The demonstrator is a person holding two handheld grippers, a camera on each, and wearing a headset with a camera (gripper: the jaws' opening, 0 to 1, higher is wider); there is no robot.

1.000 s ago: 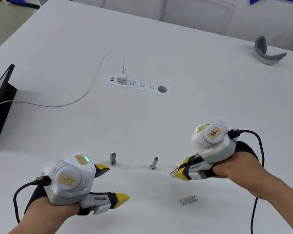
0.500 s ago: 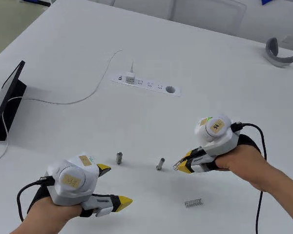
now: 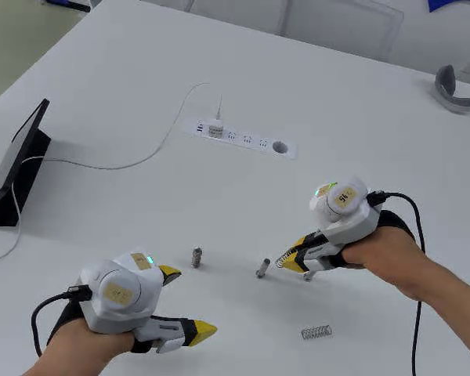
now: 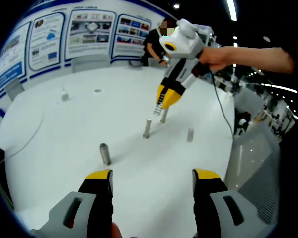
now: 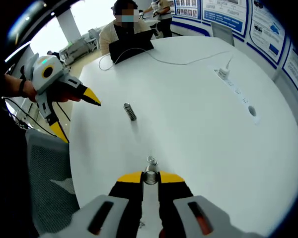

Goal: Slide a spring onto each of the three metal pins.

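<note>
Three short metal pins stand on the white table. The left pin wears a spring. The middle pin is bare. A third pin shows just under my right gripper, which is shut on a spring. The spring's free end hangs just right of and above the middle pin, whose top sits right ahead of the jaws. A loose spring lies nearer me. My left gripper is open and holds nothing, near the sprung pin.
A white power strip with a plugged charger and cable lies further back. A dark tablet stands at the left edge. A grey curved piece lies at the far right. A person sits across the table.
My right gripper has carried its spring left, closer to the bare middle pin, uncovering the third pin. The left gripper has stayed put; the head camera has shifted.
</note>
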